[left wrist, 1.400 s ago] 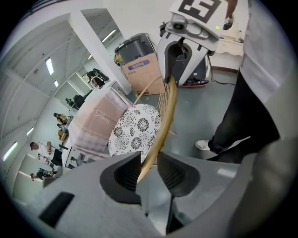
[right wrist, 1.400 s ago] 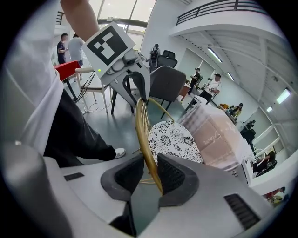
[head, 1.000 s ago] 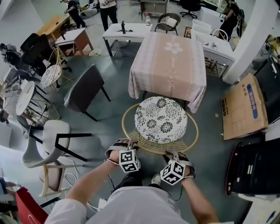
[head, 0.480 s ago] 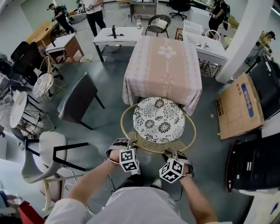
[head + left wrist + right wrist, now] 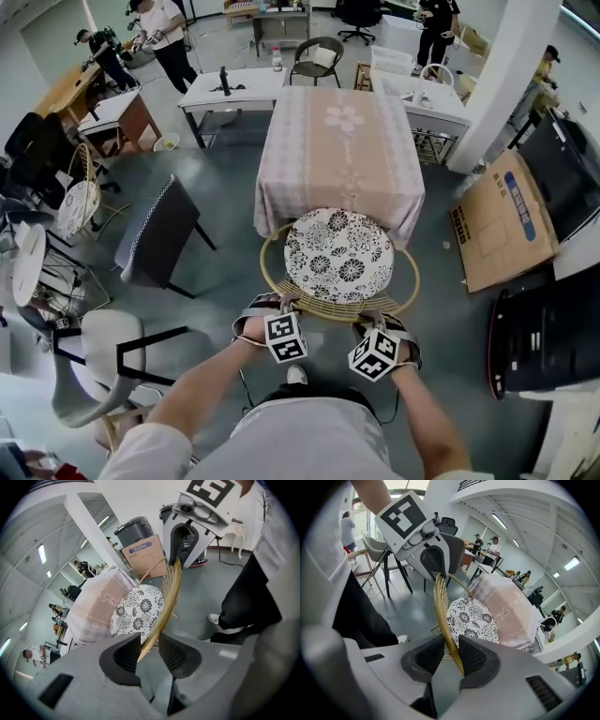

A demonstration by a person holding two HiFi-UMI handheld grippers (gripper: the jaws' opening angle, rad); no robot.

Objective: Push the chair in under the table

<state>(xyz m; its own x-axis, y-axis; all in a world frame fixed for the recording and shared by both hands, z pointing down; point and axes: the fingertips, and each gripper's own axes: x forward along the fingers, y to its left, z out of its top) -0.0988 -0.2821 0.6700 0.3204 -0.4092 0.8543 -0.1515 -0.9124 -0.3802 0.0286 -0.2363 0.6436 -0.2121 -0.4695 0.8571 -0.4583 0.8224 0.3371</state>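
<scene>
The chair point(image 5: 339, 255) is a round gold-wire frame with a black-and-white floral cushion. It stands just in front of the table point(image 5: 339, 141), which wears a pink cloth, and the seat's far edge reaches in under the cloth's hem. My left gripper point(image 5: 278, 305) is shut on the near left of the gold rim point(image 5: 166, 597), which runs between its pads point(image 5: 129, 653). My right gripper point(image 5: 372, 325) is shut on the near right of the same rim point(image 5: 440, 606). The cushion point(image 5: 471, 618) and the table point(image 5: 511, 616) lie beyond the jaws.
A dark chair point(image 5: 155, 234) stands to the left and a white chair point(image 5: 94, 361) at the near left. A cardboard box point(image 5: 497, 220) and a black unit point(image 5: 548, 342) are on the right. White desks point(image 5: 230, 89), a pillar point(image 5: 497, 75) and people are behind the table.
Both grippers have moved forward with the chair, keeping their hold on the rim. The seat has slid closer to the table, further under the cloth's hem.
</scene>
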